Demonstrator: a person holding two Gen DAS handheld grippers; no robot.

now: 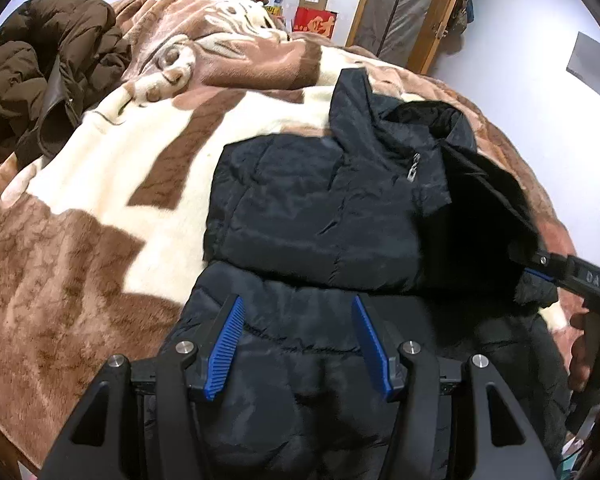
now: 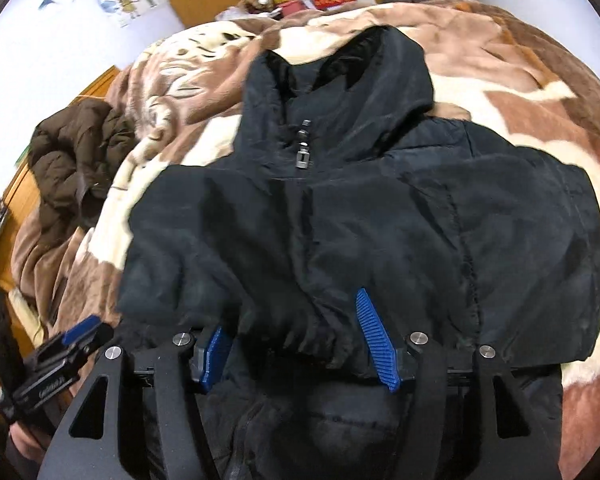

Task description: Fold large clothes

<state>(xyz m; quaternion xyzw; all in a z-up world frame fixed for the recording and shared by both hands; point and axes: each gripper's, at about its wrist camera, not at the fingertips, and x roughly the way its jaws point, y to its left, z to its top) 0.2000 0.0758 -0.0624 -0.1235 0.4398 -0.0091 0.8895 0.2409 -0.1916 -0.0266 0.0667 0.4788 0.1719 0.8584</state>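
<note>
The black hooded jacket (image 2: 340, 208) lies on the bed (image 1: 100, 208) near its front edge, sleeves folded inward to narrow it. Both the left gripper (image 1: 298, 340) and right gripper (image 2: 296, 344) hover over its hem, jaws open, likely readying the next fold.

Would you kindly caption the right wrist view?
Open right gripper poised at black padded hooded jacket on brown-and-cream plush blanket.

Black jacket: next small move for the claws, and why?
Probably close the right claw on the sleeve cuff bunched between its open fingers. The black jacket lies with sleeves folded across its chest; the left claw hovers open over the hem.
</note>
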